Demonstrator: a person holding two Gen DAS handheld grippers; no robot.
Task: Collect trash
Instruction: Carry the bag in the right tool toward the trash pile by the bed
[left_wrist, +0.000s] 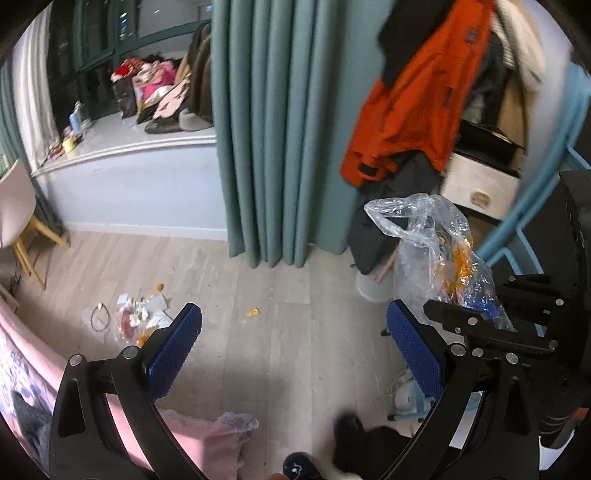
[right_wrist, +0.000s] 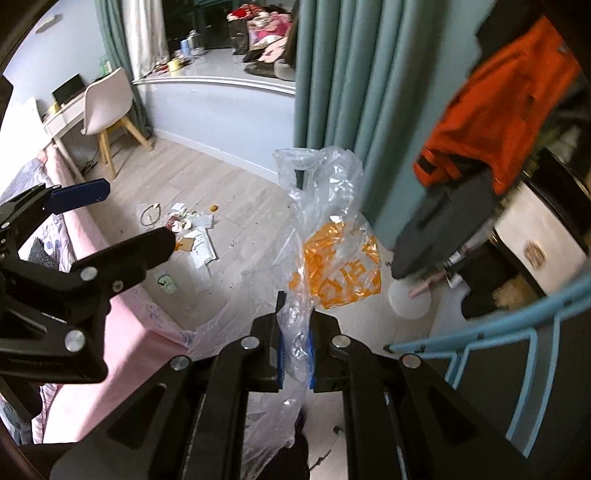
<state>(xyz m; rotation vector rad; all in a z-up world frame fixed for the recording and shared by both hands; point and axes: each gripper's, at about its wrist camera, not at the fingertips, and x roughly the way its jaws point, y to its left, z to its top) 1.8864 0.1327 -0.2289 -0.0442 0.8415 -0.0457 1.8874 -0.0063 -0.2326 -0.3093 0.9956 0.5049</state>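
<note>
Item: plastic bag (right_wrist: 332, 251), clear with orange print, pinched between the closed pads of the right tongs (right_wrist: 295, 354); it hangs up and away at 12 o'clock from them in the right wrist view.

Item: left tongs (left_wrist: 291, 332), jaws wide apart, nothing between them.

Item: trash pile (left_wrist: 136, 317) on the wood floor (left_wrist: 295, 288), at 10 o'clock from the left tongs, beside the pink bedspread (left_wrist: 122, 417): paper scraps, wrappers, a thin ring. One yellow scrap (left_wrist: 252, 313) lies apart from it, at 12 o'clock.

Handling note: likely best to bring the bag mouth low beside the pile, keep the right grip firm, and pick single pieces with the left tongs, light paper last.
</note>
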